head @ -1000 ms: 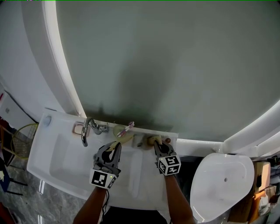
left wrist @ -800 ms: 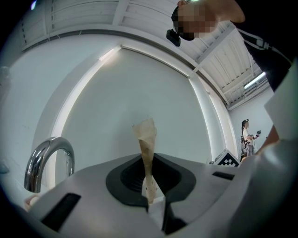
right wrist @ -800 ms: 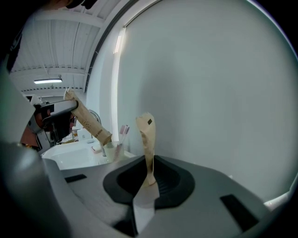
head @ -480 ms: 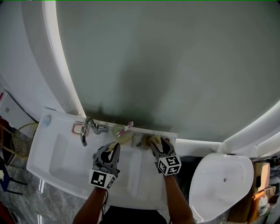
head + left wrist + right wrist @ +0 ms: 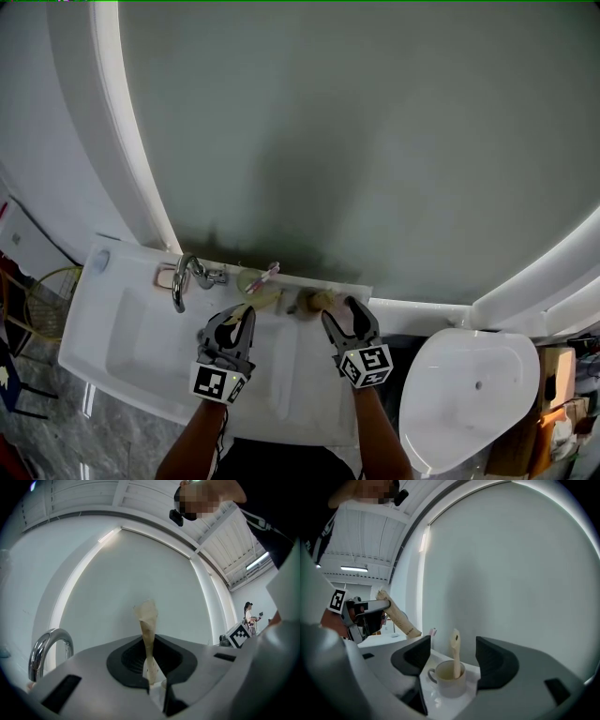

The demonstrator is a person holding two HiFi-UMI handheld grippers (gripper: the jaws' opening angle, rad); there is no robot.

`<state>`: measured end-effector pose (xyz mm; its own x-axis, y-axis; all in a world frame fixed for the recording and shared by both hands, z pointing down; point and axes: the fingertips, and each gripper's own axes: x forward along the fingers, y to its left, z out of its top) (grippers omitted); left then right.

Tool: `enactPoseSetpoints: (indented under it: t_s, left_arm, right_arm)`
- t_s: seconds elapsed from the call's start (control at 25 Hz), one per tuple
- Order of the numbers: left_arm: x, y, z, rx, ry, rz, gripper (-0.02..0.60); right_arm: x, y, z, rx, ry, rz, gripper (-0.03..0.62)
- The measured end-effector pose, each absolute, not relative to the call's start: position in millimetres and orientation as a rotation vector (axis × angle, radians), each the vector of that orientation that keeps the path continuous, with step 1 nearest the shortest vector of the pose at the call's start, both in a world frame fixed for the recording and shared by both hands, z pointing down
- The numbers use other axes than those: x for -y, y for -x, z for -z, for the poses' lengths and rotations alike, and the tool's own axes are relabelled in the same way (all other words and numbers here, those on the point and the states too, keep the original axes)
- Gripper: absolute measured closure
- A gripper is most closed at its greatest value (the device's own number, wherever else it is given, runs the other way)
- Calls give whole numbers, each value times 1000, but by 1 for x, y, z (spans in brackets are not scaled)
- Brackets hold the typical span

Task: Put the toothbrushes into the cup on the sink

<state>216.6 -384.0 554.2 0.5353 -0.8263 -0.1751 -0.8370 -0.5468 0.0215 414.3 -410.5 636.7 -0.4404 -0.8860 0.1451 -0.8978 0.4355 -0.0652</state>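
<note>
A small cream cup [image 5: 449,680] stands on the sink ledge [image 5: 281,298] against the wall, with a beige toothbrush [image 5: 455,652] upright in it. My right gripper [image 5: 452,660] hangs just in front of the cup [image 5: 317,301]; its jaws have just been opening and stand wide, with nothing pressed between them. To the left, my left gripper [image 5: 242,317] is shut on a second beige toothbrush [image 5: 149,637], which sticks up and forward out of its jaws. The right gripper view shows that toothbrush [image 5: 397,617] at its left.
A chrome faucet [image 5: 184,279] rises at the back left of the white sink basin [image 5: 131,347]. Another round holder [image 5: 253,281] with a pink toothbrush [image 5: 269,274] sits between faucet and cup. A white toilet [image 5: 469,394] stands to the right.
My right gripper has opened, let go of the toothbrush now standing in the cup, and drawn back and up from it. The left gripper has kept still with its toothbrush.
</note>
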Motion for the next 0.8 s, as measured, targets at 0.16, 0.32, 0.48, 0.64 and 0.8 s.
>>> enactPoseSetpoints:
  t_s: [0.16,0.32,0.48,0.64,0.8]
  left_arm:
    - [378,-218,-543,-1475,2700,-253,535]
    - [372,-219,-535,-1488,2709,-241,535]
    - [365,-221,-528,-1494,2715,-226,534]
    - [359,-221,-520,-1504,2716,-232,535]
    - [354,-226,-516,-1501,2717,-233,535]
  right_arm:
    - [382,-409,-605,2608,-1614,-118,298]
    - [355,-408,-574,2632,-1647,-63,290]
    - [336,-408,-549,2647,-1645,-10,287]
    - [323,-410,-543,2630,-1649,-11,287]
    - [317,-415,-540,2600,-1638,31,289]
